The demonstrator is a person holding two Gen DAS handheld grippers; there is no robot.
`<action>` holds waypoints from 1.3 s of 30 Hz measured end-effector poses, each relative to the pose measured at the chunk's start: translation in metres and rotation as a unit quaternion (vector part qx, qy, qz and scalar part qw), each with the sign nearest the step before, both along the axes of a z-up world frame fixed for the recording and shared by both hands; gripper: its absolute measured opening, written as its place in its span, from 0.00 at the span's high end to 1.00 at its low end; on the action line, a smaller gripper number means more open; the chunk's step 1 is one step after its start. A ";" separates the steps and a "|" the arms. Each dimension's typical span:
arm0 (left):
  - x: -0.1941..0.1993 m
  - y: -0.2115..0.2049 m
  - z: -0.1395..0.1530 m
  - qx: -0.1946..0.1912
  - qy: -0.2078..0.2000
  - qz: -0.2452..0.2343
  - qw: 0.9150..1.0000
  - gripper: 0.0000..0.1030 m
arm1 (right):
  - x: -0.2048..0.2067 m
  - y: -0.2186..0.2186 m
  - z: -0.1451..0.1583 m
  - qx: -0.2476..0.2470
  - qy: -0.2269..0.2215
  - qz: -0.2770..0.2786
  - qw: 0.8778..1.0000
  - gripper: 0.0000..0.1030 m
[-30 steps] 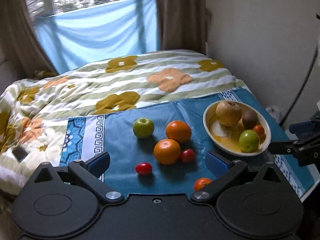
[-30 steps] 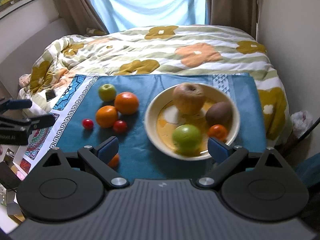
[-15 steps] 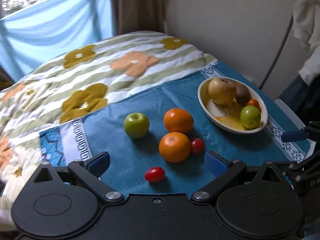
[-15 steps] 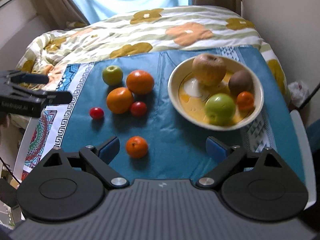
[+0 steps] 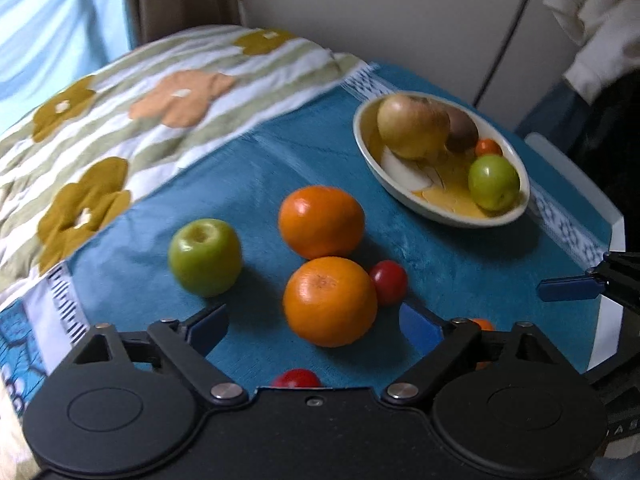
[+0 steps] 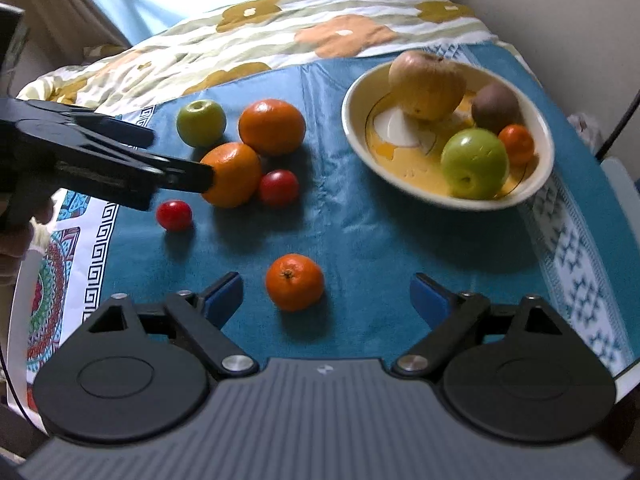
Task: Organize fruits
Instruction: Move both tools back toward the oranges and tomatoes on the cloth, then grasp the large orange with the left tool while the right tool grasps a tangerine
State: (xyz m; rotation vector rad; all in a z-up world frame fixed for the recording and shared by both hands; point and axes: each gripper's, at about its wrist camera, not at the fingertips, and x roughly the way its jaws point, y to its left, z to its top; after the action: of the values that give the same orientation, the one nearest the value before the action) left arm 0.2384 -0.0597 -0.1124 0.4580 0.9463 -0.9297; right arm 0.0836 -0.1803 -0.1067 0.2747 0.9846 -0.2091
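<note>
Round orange fruit lies on the teal cloth touching a red cherry tomato, framed between the left gripper, whose blue-padded jaws have just been closing yet clear it. The right gripper gapes empty around a small mandarin, near the cream bowl.

A cream oval bowl sits near the right edge of a teal cloth, holding a large yellowish apple, a brown kiwi, a green apple and a tiny orange. Toward the cloth's left edge lie a green apple, two touching oranges and two small red fruits. A small mandarin lies alone near the front edge.
</note>
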 end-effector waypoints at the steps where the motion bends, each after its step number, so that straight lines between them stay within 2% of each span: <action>1: 0.001 -0.002 -0.003 0.002 0.003 -0.006 1.000 0.11 | 0.001 0.002 -0.003 0.001 0.002 -0.002 1.000 0.05; 6: 0.006 -0.012 -0.015 0.010 0.019 -0.023 1.000 0.18 | 0.006 0.005 -0.013 0.011 0.012 -0.009 1.000 0.19; 9: 0.007 -0.017 -0.021 0.015 0.021 -0.032 0.999 0.26 | 0.007 0.004 -0.017 0.017 0.017 -0.015 1.000 0.25; 13: 0.009 -0.018 -0.026 0.018 0.025 -0.034 0.999 0.36 | 0.008 0.004 -0.019 0.021 0.022 -0.018 0.999 0.28; 15: 0.010 -0.017 -0.027 0.014 0.029 -0.035 0.999 0.37 | 0.008 0.004 -0.019 0.020 0.023 -0.018 0.999 0.29; 25: 0.003 -0.013 -0.026 0.022 -0.003 -0.042 0.999 0.39 | 0.013 0.005 -0.019 0.017 0.020 -0.010 1.000 0.34; 32: 0.004 -0.005 -0.026 0.019 -0.011 -0.026 0.999 0.39 | 0.014 0.009 -0.022 0.023 0.020 0.001 1.000 0.45; 39: 0.000 0.001 -0.021 0.015 -0.026 -0.012 0.999 0.39 | 0.018 0.011 -0.023 0.013 0.018 0.011 1.000 0.47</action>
State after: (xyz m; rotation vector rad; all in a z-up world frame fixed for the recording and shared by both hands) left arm 0.2384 -0.0588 -0.1331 0.5177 0.9092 -0.9222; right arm 0.1013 -0.1688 -0.1299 0.2848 1.0266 -0.1826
